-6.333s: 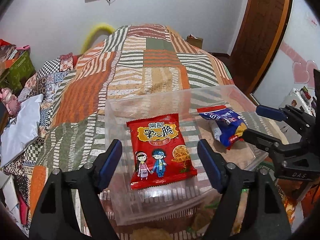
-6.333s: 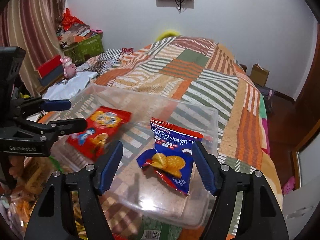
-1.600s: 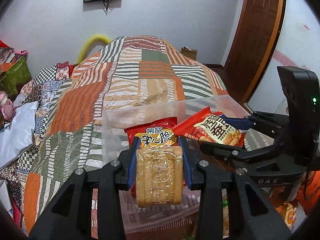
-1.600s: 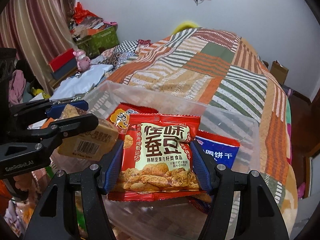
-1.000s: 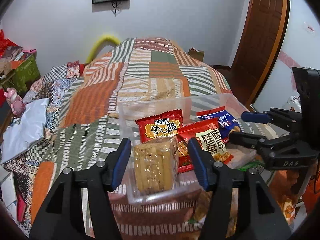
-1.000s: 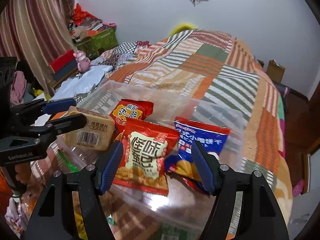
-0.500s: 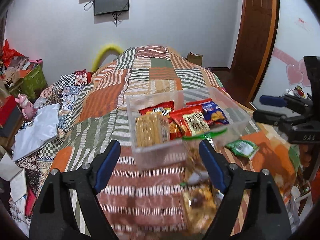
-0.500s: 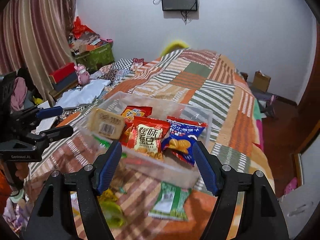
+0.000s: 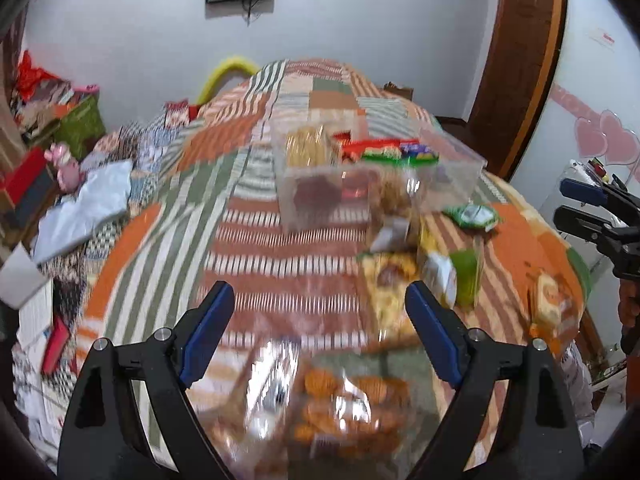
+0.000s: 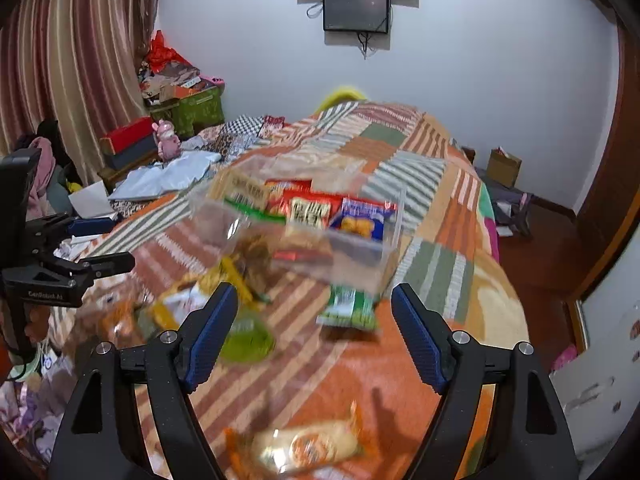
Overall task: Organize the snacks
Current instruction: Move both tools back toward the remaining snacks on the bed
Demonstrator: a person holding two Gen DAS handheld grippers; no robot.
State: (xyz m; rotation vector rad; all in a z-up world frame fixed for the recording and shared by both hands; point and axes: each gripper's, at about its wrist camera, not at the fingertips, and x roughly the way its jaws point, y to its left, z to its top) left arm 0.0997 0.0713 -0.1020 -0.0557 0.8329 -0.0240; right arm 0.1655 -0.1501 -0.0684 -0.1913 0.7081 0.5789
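Both grippers empty, jaws opening. Nearer than the clear box (image 10: 352, 248), a long bread packet (image 10: 308, 446) lies crosswise below the right gripper (image 10: 314, 334); the left gripper (image 9: 320, 330) hovers over a cookie bag (image 9: 344, 404).

The bin (image 10: 360, 252) is clear, smooth plastic that shines. The snack packets (image 10: 352, 216) in it are glossy foil. The bed cover (image 10: 452, 240) is matt woven cloth, a little rough. The left gripper (image 9: 320, 328) has matt black plastic arms, ribbed blue pads (image 9: 208, 330) and small bright metal screws. The door (image 9: 516, 60) is polished brown wood
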